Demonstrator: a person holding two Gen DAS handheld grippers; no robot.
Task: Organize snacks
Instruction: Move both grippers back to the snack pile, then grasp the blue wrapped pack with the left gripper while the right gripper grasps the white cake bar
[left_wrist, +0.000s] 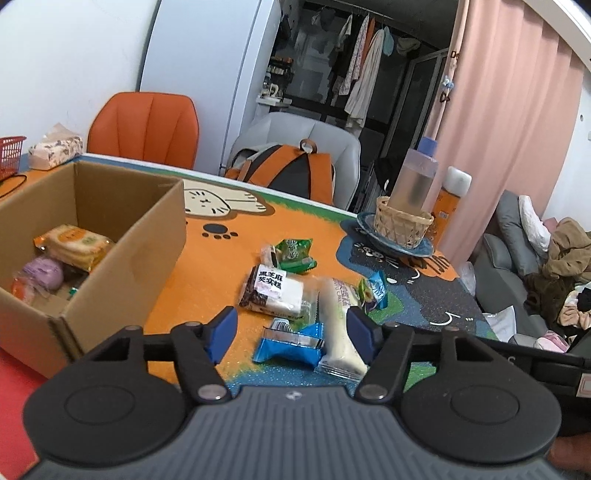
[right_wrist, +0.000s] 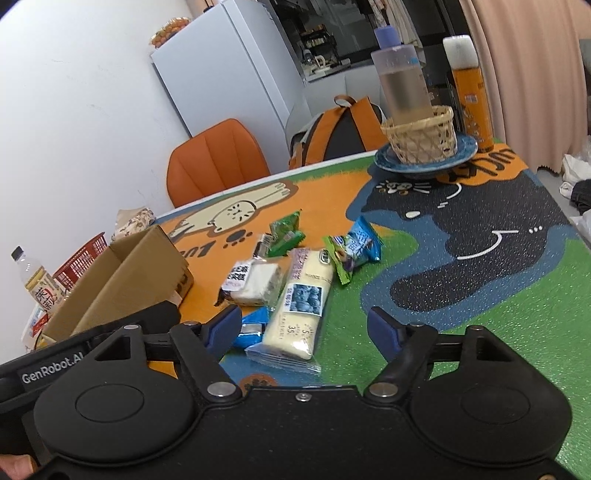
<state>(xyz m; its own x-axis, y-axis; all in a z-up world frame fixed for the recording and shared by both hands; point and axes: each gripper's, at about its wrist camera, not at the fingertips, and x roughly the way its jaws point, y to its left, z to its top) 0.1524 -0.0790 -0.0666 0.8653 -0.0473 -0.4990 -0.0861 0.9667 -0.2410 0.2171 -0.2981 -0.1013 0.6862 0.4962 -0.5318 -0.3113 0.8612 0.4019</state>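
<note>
Several snack packets lie on the cartoon mat: a long white bread packet (left_wrist: 341, 325) (right_wrist: 299, 306), a blue wafer packet (left_wrist: 291, 345) (right_wrist: 251, 328), a black-and-white cake packet (left_wrist: 275, 291) (right_wrist: 253, 282), a green packet (left_wrist: 293, 254) (right_wrist: 286, 232) and a blue-green packet (left_wrist: 375, 291) (right_wrist: 354, 247). A cardboard box (left_wrist: 122, 258) (right_wrist: 122, 280) at the left holds several snacks (left_wrist: 74, 247). My left gripper (left_wrist: 291, 332) is open, just above the blue wafer and white bread packets. My right gripper (right_wrist: 306, 328) is open, above the white bread packet.
A blue plate (left_wrist: 395, 247) (right_wrist: 424, 158) with a woven basket and a bottle stands at the back right, an orange can (right_wrist: 471, 88) beside it. A red basket (left_wrist: 9, 153) and tissue pack (left_wrist: 55, 147) are at the back left. Chairs stand behind the table.
</note>
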